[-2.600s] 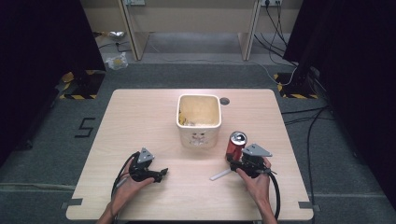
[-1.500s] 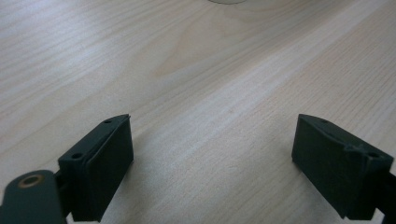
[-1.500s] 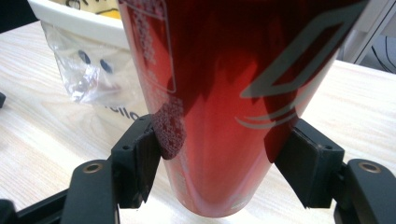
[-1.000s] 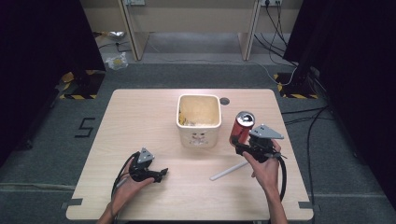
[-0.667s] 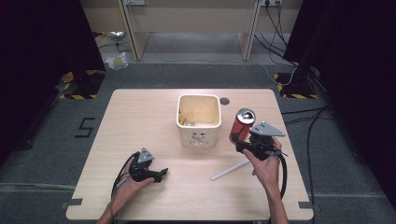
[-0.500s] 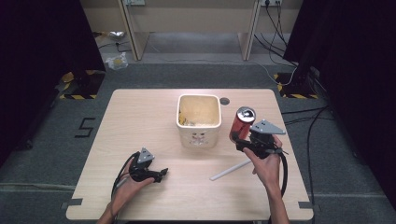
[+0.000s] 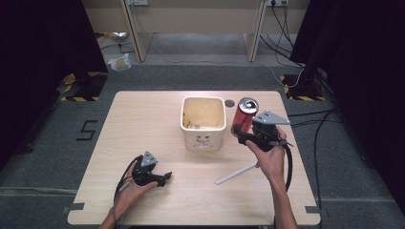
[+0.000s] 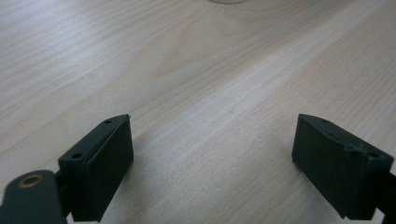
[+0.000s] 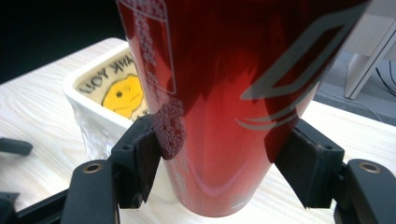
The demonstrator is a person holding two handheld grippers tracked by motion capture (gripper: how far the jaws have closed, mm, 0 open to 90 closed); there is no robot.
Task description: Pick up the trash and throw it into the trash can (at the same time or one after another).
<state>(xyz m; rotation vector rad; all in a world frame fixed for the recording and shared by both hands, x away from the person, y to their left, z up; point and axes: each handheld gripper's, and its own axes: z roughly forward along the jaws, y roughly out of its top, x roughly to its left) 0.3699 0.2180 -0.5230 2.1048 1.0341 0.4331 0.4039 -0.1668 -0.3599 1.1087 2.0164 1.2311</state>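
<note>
Now the red can [image 7: 245, 116] is lifted off the table [image 7: 143, 119] by the right gripper [image 7: 244, 133]; approx. 2–3 sec ago it was standing on the wood near the front right, and since then it was carried up and toward the far side. It is held just beside the right wall of the white bin [image 7: 203, 138], with its top about level with the bin's rim. In the right gripper view the can [image 9: 224, 102] is pinched between the two black pads [image 9: 147, 158], one on each side of the lower body, and no table is touched by its base.

The left gripper [image 7: 160, 178] was not moved; it rests low over the table near the front left, jaws spread wide with nothing between them (bare wood is seen between the pads [image 8: 109, 163]).

A white stick [image 7: 235, 173] lies where it was, near the right hand.

Judged from this, the pick-up is done and the can is probably meant for the bin; a move to the left over the opening is still needed before release.
</note>
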